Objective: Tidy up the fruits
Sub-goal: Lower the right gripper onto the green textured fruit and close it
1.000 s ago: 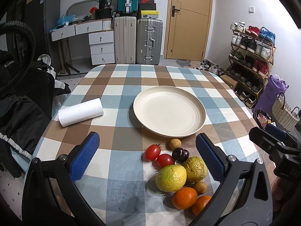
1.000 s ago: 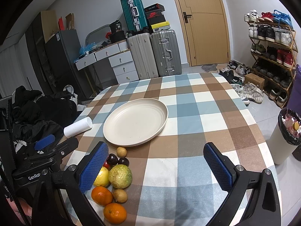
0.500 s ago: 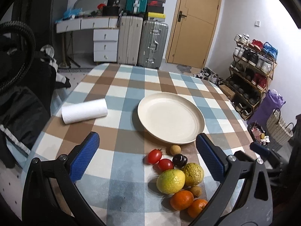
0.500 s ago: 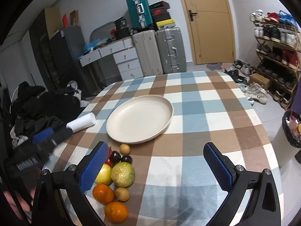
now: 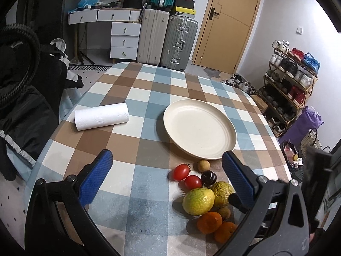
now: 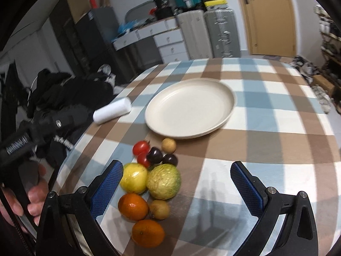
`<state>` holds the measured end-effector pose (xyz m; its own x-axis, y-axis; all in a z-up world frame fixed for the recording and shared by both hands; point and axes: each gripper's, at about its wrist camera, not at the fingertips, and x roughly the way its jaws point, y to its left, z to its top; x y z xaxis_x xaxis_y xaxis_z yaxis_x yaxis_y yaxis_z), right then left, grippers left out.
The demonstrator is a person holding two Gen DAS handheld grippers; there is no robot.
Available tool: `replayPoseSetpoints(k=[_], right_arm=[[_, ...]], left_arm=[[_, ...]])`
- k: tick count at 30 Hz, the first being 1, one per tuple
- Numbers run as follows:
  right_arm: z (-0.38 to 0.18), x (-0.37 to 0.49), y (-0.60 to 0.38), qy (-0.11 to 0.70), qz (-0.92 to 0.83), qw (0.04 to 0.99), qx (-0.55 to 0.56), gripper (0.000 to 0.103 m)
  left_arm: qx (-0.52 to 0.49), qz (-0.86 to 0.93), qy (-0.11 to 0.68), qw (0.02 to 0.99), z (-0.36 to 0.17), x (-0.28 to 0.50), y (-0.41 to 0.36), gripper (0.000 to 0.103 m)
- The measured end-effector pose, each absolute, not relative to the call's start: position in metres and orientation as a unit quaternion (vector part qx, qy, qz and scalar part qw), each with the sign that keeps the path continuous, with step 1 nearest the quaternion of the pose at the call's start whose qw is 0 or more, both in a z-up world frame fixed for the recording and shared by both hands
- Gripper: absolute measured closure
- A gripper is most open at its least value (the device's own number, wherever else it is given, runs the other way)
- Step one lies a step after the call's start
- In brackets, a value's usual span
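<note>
A cream plate (image 5: pixel 199 128) (image 6: pixel 189 106) lies bare on the checked tablecloth. Just in front of it sits a cluster of fruit: two red tomatoes (image 5: pixel 180 171) (image 6: pixel 140 148), dark plums (image 5: pixel 208 176) (image 6: pixel 154 155), a small tan fruit (image 5: pixel 203 165) (image 6: pixel 168 145), a yellow citrus (image 5: pixel 198 201) (image 6: pixel 133 178), a wrinkled green fruit (image 5: pixel 221 193) (image 6: pixel 163 181), a brown fruit (image 6: pixel 159 209) and two oranges (image 5: pixel 209 222) (image 6: pixel 133 206). My left gripper (image 5: pixel 168 180) is open above the table, the fruit near its right finger. My right gripper (image 6: pixel 177 188) is open, low over the green fruit, holding nothing.
A white paper-towel roll (image 5: pixel 101 116) (image 6: pixel 112 111) lies left of the plate. Dark clothes (image 5: pixel 23 98) pile up beyond the table's left edge. Suitcases (image 5: pixel 167 39), drawers and a door stand at the back; a shoe rack (image 5: pixel 292 81) and bin are on the right.
My right gripper has swung left and dropped towards the fruit, which now lies between its fingers. My left gripper has pulled back and turned slightly left. No fruit has moved.
</note>
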<state>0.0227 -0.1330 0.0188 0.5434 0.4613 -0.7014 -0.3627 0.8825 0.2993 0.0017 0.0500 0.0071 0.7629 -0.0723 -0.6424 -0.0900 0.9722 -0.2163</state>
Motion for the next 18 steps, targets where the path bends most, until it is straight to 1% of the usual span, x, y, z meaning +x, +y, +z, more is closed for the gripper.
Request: replayPoseSetpoints(k=[8,9,13,18], right_arm=[[-0.014,0.039,-0.127,0.465,0.282,0.834,0.095,0.0],[-0.015,0.039,-0.125,0.467,0.285,0.831,0.096,0.002],[-0.022,0.041,-0.121,0.48,0.295,0.82,0.099,0.013],[-0.025,0.044,-0.123,0.488,0.298,0.812,0.117,0.017]], left_arm=[[-0.132,-0.001,0.345,0.929,0.011,0.001,0.054,0.001],[-0.131,-0.002,0.345,0.929,0.012,0.001,0.054,0.001],[-0.133,-0.005,0.345,0.929,0.013,0.001,0.054,0.001],[-0.134,-0.003,0.345,0.929,0.013,0.0,0.055,0.001]])
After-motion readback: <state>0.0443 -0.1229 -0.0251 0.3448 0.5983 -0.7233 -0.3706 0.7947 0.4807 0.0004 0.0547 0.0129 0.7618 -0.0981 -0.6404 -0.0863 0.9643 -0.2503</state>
